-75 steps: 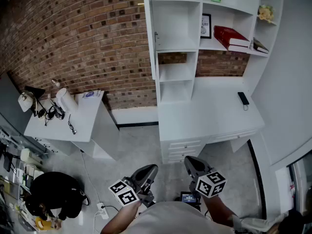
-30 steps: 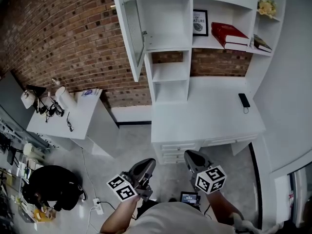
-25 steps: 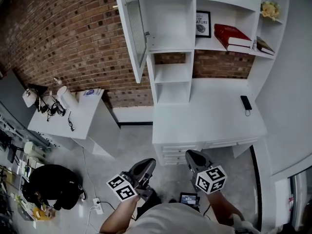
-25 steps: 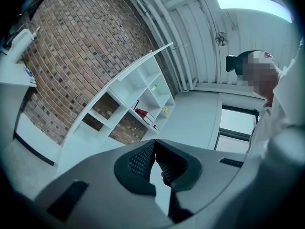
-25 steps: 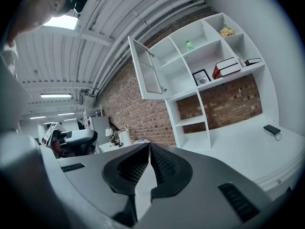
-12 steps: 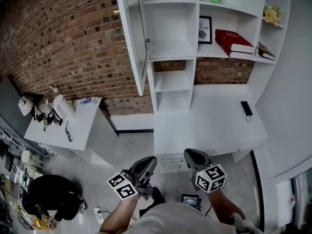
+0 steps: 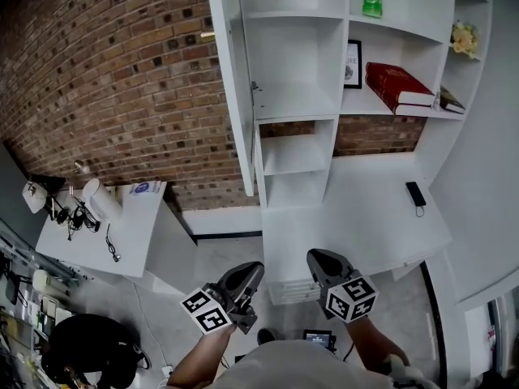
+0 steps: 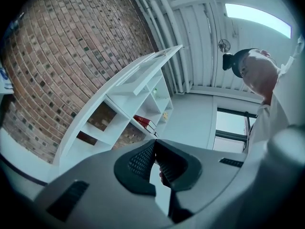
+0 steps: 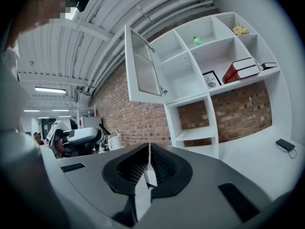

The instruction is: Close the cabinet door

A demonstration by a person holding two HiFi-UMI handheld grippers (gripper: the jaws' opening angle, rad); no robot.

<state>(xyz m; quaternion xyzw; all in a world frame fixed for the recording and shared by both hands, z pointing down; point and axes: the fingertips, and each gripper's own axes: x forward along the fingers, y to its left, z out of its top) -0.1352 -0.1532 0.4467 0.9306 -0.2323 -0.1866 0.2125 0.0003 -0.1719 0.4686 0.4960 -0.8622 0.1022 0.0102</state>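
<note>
cabinet door (image 7: pixel 237 87) open, edge-on | left gripper (image 7: pixel 248 274) closed, empty | right gripper (image 7: pixel 319 261) closed, empty | neither near it

Person in a pale grey top (image 7: pixel 280 367) that leaves the forearms uncovered, with a dark camera unit (image 8: pixel 233 60) worn on the head.

The left gripper (image 7: pixel 251 270) and the right gripper (image 7: pixel 316 259) look alike. Each has a smooth mid-grey shell that narrows toward the fingertips. Each finger carries a black pad (image 9: pixel 136 168) with a fine ribbed grid, set in a rounded black collar. Behind the pads, out to either side, a dark rectangular slot (image 9: pixel 72 167) is sunk into the shell.

Further back from the fingers, close to the hand, sit the left marker cube (image 7: pixel 207 313) and the right marker cube (image 7: pixel 350 297). Both are white with bold black square patterns on each face.
</note>
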